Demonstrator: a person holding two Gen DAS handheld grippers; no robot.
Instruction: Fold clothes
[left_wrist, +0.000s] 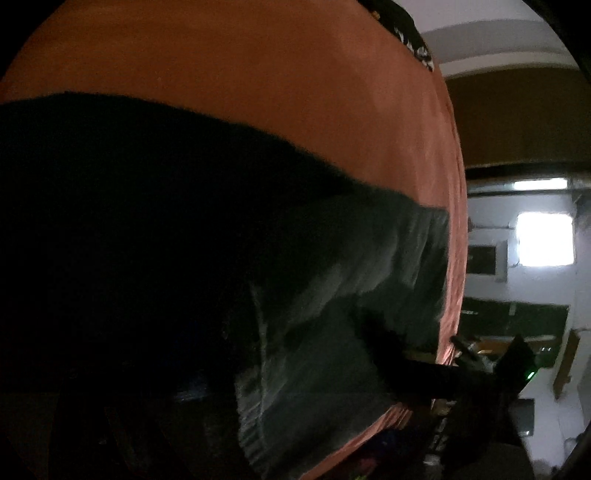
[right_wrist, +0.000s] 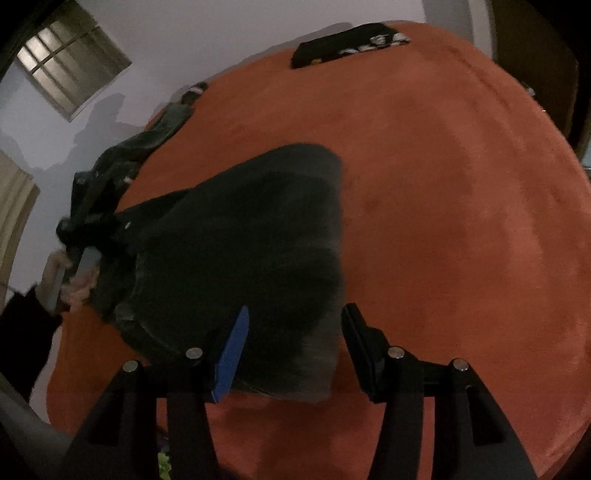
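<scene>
one dark garment (right_wrist: 240, 254) lies on the orange cover (right_wrist: 443, 221), partly under the right gripper (right_wrist: 293, 325), jaws apart; left gripper (right_wrist: 79, 225) grip unclear.

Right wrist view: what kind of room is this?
Probably a bedroom at home: a wide orange fabric-covered bed surface, a dark green garment spread on it, more dark clothes near the pale wall, and a barred window.

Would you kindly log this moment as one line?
right gripper: open, over dark garment | left gripper: at garment's far end | surface: orange blanket
</scene>
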